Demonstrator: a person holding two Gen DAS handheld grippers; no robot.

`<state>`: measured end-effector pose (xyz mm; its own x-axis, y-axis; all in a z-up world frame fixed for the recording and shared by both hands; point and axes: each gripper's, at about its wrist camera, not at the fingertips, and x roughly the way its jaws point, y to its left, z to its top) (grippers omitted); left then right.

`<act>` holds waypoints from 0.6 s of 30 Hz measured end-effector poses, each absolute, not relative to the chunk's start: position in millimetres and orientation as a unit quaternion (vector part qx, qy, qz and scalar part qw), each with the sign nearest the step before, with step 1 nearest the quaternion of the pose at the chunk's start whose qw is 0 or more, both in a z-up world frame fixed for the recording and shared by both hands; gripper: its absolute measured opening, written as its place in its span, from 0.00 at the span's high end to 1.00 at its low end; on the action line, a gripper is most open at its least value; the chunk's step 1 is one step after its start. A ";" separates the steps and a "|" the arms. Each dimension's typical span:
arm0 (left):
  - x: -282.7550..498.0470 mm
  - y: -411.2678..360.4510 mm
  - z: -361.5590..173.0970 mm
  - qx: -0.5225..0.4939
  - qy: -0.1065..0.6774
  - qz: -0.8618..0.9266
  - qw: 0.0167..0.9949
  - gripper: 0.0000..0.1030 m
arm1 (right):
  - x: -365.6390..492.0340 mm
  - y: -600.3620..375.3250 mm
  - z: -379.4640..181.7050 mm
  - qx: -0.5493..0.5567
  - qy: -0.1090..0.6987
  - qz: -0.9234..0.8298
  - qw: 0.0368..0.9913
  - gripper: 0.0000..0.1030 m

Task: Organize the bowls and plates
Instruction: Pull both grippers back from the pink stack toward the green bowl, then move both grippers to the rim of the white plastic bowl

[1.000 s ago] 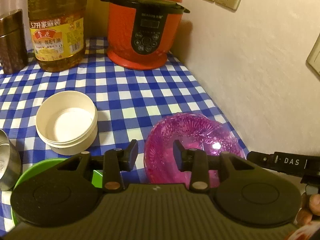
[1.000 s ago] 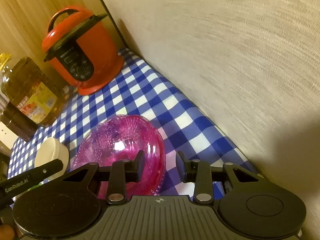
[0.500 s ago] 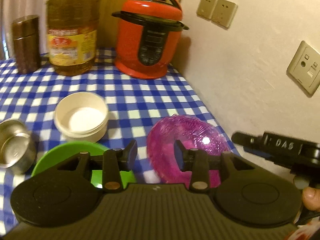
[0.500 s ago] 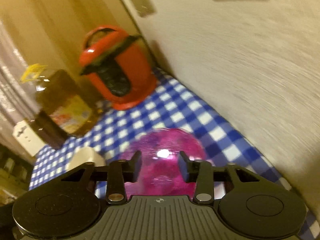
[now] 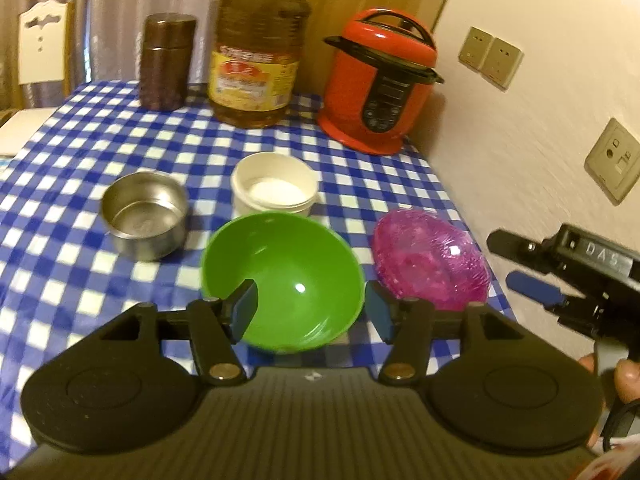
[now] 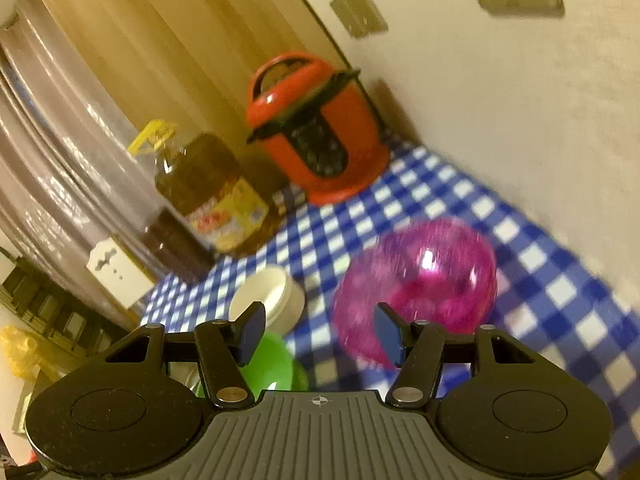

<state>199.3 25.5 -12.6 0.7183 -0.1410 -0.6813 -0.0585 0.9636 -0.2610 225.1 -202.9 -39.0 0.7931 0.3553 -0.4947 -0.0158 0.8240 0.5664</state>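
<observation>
Several bowls sit on a blue checked tablecloth. In the left wrist view a green bowl is nearest, a steel bowl to its left, a white bowl behind it and a pink glass bowl to its right. My left gripper is open and empty above the green bowl's near rim. My right gripper is open and empty, short of the pink bowl, white bowl and green bowl; it shows in the left wrist view too.
A red pressure cooker, an oil bottle and a brown canister stand at the back of the table. A wall with sockets runs along the right edge. A white chair stands behind left.
Both grippers have pulled back and risen, and their jaws have opened wider. The left view has swung left, so the green and steel bowls now show in full.
</observation>
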 end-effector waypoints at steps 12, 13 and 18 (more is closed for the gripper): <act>159.3 54.8 2.3 -0.140 0.378 0.015 0.915 0.46 | 192.8 -159.0 -35.3 0.186 0.381 0.126 0.897 0.42; 156.8 55.9 3.0 -0.138 0.378 0.018 0.915 0.46 | 190.1 -156.4 -34.4 0.175 0.383 0.127 0.898 0.42; 146.8 60.7 3.8 -0.135 0.382 0.025 0.914 0.46 | 177.4 -146.5 -30.0 0.130 0.388 0.124 0.904 0.42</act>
